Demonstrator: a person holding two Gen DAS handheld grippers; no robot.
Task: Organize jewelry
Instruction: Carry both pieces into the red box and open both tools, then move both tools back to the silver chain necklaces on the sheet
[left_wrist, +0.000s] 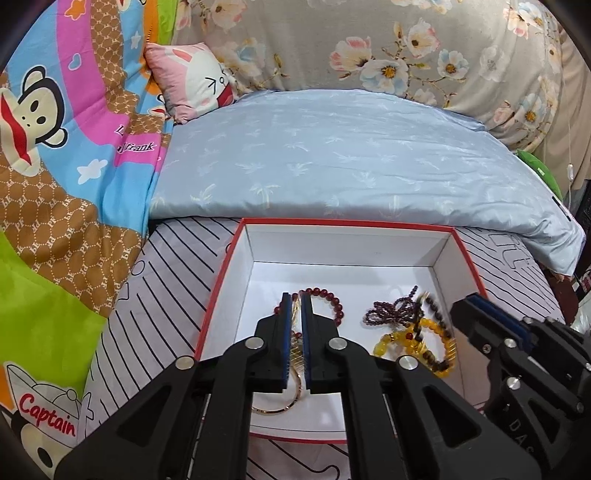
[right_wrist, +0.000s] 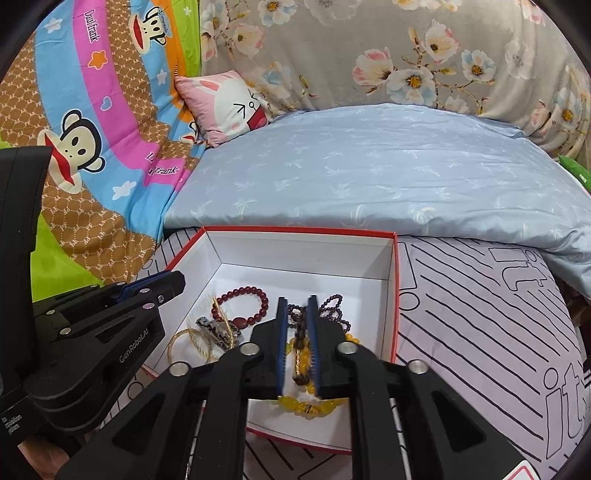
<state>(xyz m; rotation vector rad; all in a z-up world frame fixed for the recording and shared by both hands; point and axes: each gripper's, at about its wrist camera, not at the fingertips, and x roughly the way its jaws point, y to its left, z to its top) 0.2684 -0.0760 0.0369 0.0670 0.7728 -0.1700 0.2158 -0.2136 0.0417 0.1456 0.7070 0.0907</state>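
Although light, the jewelry in the red-rimmed box (left_wrist: 466, 254) on the bed is slippery and tangle-prone; take single strands. Left gripper (left_wrist: 295, 314) is nearly closed on a gold chain (left_wrist: 297, 354); right gripper (right_wrist: 297, 325) stands slightly apart around amber beads (right_wrist: 301, 360). Only the right view shows a silver clip (right_wrist: 218, 330) left of them.

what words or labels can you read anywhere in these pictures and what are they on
"Captain" on the cartoon plane printed on the monkey blanket
"frank" on the pink band of that blanket; in the right wrist view it reads "Daul frank"
"PF" repeated across its brown patches
"GenRobot.AI" on the left hand-held gripper
"it" in big outline letters on the striped sheet
"DAS", cut off, on the right hand-held gripper
Small white label on the left hand-held gripper: too blurred to read
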